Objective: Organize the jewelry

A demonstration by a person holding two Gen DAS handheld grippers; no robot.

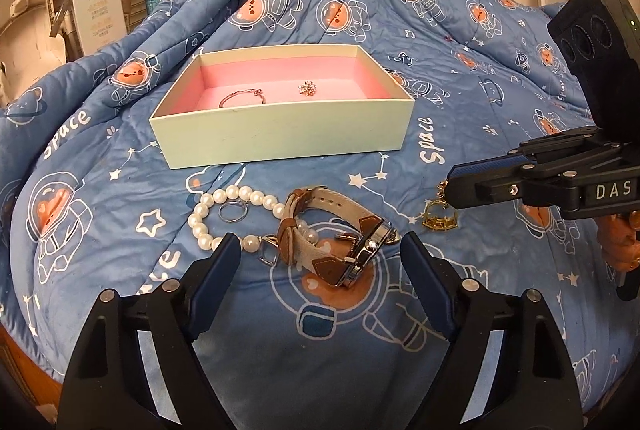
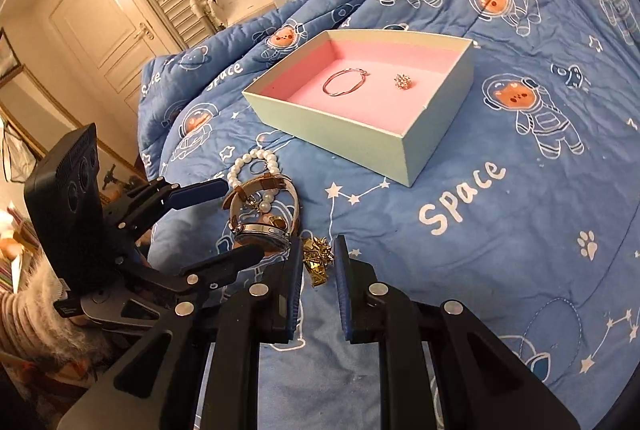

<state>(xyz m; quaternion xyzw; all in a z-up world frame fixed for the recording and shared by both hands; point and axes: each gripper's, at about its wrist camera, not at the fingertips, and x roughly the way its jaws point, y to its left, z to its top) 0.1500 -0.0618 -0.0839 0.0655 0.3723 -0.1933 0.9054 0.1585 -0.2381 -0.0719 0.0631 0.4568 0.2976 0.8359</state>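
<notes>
Two pieces already lie in the open box (image 1: 280,128), a thin bangle (image 1: 242,97) toward its left end and a small sparkly brooch (image 1: 307,88) near the middle of its pink floor, each with room around it, which suggests you are laying pieces out singly so they do not tangle. The box sits on the blue bedspread (image 1: 460,70), farther up the bed from you than the loose pile.

What is left to sort lies between the box and you: a pearl bracelet (image 1: 224,208) with a small silver ring (image 1: 233,212) inside its loop, and a leather-strapped watch (image 1: 336,238) lying across the bracelet's right part. A gold trinket (image 1: 439,216) sits off to the right of the watch.

Your left tongs (image 1: 316,270) are spread wide, one finger at the pearls, the other just right of the watch case, so they straddle the watch without pressing on it; from this angle they look set for the watch.

Your right tongs (image 2: 319,262) are drawn nearly together around the gold trinket (image 2: 316,258). It sits in the narrow gap, and it looks pinched, though I cannot tell whether it has left the bedspread.
</notes>
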